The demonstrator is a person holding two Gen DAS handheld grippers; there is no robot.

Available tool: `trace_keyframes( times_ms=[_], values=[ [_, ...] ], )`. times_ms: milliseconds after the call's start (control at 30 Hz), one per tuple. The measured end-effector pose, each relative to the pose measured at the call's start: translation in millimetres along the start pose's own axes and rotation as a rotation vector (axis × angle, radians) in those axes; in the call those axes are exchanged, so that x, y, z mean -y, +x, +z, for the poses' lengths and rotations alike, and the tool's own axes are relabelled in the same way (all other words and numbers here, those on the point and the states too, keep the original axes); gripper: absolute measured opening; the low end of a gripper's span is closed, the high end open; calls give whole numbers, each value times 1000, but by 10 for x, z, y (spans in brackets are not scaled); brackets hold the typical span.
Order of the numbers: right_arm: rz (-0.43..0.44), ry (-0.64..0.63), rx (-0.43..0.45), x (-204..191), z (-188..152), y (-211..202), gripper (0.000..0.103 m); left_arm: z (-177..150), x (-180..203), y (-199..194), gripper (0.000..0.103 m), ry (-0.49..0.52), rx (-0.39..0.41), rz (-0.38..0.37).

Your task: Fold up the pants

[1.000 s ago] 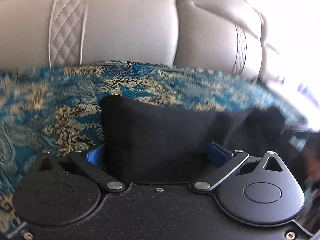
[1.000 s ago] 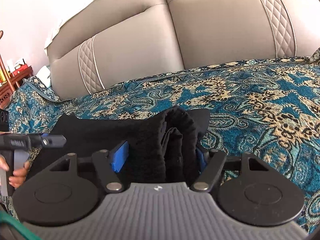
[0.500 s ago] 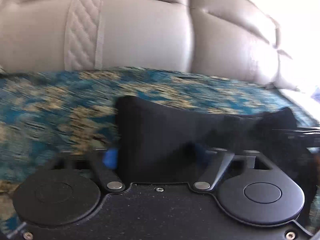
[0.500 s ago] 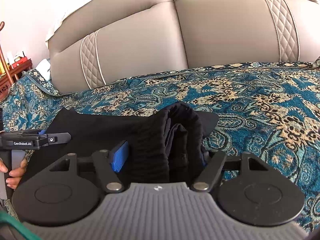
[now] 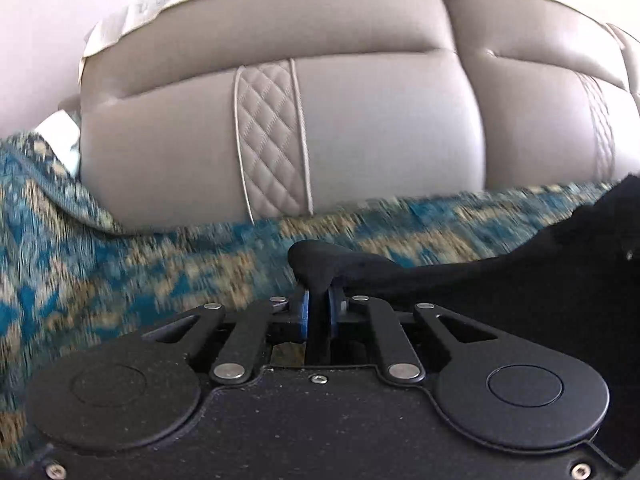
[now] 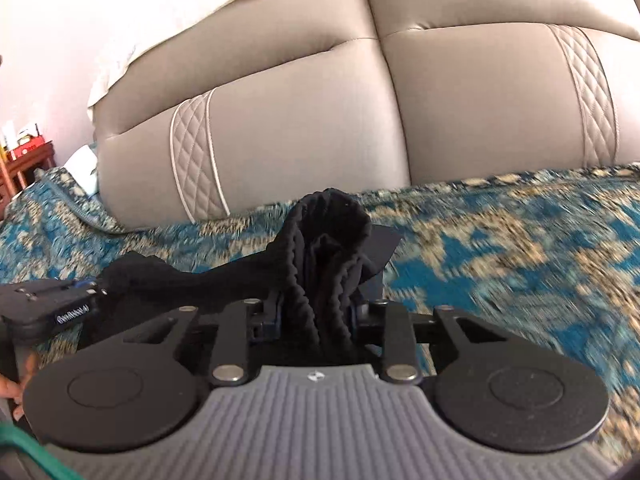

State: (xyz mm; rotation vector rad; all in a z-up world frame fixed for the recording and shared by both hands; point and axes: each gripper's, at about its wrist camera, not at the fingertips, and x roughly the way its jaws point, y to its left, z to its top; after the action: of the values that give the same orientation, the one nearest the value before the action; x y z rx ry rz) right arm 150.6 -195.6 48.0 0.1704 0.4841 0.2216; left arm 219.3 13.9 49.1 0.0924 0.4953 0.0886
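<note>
The black pants [image 5: 480,292] lie on a blue and gold patterned bedspread [image 5: 120,272]. My left gripper [image 5: 318,304] has its jaws closing, and the blue pads pinch a thin edge of the pants, whose corner bulges above them. In the right wrist view, my right gripper [image 6: 316,308] is also closing, its pads pressing a thick bunched ribbed part of the pants [image 6: 328,232]. The fabric stretches left from there to the left gripper [image 6: 52,300], held by a hand [image 6: 16,384] at the frame's edge.
A padded beige headboard [image 6: 300,120] with quilted strips rises right behind the bedspread [image 6: 500,240]. A wooden bedside stand [image 6: 24,152] with small items is at far left. A green cord [image 6: 28,452] crosses the lower left corner.
Both grippers' jaws have narrowed from wide apart onto the black fabric. Both views have tilted up, showing more headboard, and the fabric has bunched and risen off the bedspread.
</note>
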Motion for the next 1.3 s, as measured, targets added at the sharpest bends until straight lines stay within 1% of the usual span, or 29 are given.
trace_keyframes(
  times_ms=[133,233,267,300,333,367,400,433,467,500,533,567,600,633,667,733,800,867,967,1033,1100,1167,1233,1300],
  values=[
    [-22,20,10,-72,220,324,32,257,-142,367,10,-36,-21,2],
    [-36,21,5,-78,347,544,32,298,-199,669,11,-61,-52,3],
    [-44,23,-7,-68,375,632,32,284,-211,762,14,-65,-72,3],
    [-54,28,-22,-54,380,705,33,249,-214,847,19,-65,-100,4],
    [-62,29,-37,-43,370,762,34,209,-212,891,21,-59,-115,18],
    [-75,28,-53,-24,346,816,37,160,-197,928,30,-45,-121,31],
    [-90,26,-59,-5,313,852,43,113,-177,941,34,-26,-121,41],
    [-104,15,-57,9,271,869,47,96,-159,928,35,-14,-115,46],
    [-124,-5,-54,8,206,881,53,86,-154,919,45,-7,-115,43],
    [-141,-21,-51,22,147,881,57,89,-142,923,61,3,-123,36],
    [-149,-18,-48,37,119,875,61,79,-134,926,70,13,-135,28],
    [-154,2,-51,51,133,861,70,67,-121,939,78,27,-153,24],
    [-169,12,-61,59,150,859,76,60,-110,925,80,35,-152,30],
    [-186,14,-69,63,153,861,77,60,-97,894,82,40,-150,35],
    [-197,11,-75,66,152,835,79,65,-94,875,86,41,-157,37],
    [-214,-29,-79,50,131,753,84,49,-103,793,90,39,-168,22],
    [-254,-98,-78,-9,91,652,86,29,-103,683,95,48,-172,3],
    [-262,-143,-65,-51,45,504,88,2,-96,559,96,61,-172,1],
    [-245,-148,-47,-91,2,249,89,-62,-72,353,99,65,-173,-13],
    [-265,-171,-61,-124,-39,162,89,-132,-48,227,100,65,-175,-29],
    [-293,-216,-82,-155,-125,113,90,-206,-20,111,100,70,-175,-29],
    [-303,-251,-86,-181,-215,64,92,-264,3,2,100,69,-179,-30],
    [-312,-252,-83,-185,-259,11,92,-310,11,-92,100,56,-185,-35],
    [-312,-213,-89,-205,-247,-97,92,-334,-1,-205,100,32,-188,-38]
  ],
)
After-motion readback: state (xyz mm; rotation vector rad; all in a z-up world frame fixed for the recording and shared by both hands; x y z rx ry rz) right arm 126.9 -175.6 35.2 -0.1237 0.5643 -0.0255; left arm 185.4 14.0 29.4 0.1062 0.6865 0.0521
